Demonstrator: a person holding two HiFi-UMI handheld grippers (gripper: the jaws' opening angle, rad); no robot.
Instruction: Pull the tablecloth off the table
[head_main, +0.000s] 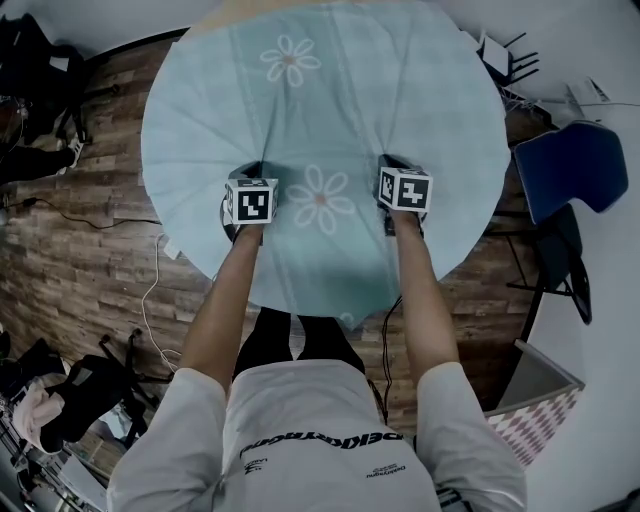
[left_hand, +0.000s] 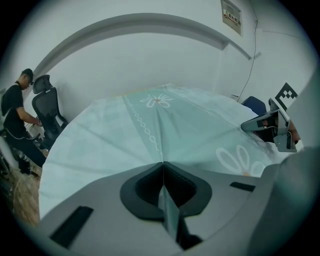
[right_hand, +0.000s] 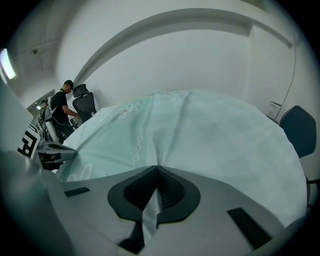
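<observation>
A pale teal tablecloth (head_main: 330, 100) with white daisy prints covers the round table. My left gripper (head_main: 248, 178) rests on the near part of the cloth, left of a daisy, and my right gripper (head_main: 398, 168) rests to that daisy's right. In the left gripper view the jaws (left_hand: 162, 165) are closed with a fold of the tablecloth (left_hand: 125, 135) pinched between them. The right gripper view shows the same: its jaws (right_hand: 156, 169) are closed on a ridge of tablecloth (right_hand: 215, 130) that runs back between the pads. Each gripper appears at the edge of the other's view.
A blue chair (head_main: 570, 170) stands right of the table and a patterned box (head_main: 535, 400) sits near right on the wooden floor. Cables (head_main: 150, 290) trail at the left. A person (left_hand: 17, 115) sits by a black office chair (left_hand: 47, 107) beyond the table's far left.
</observation>
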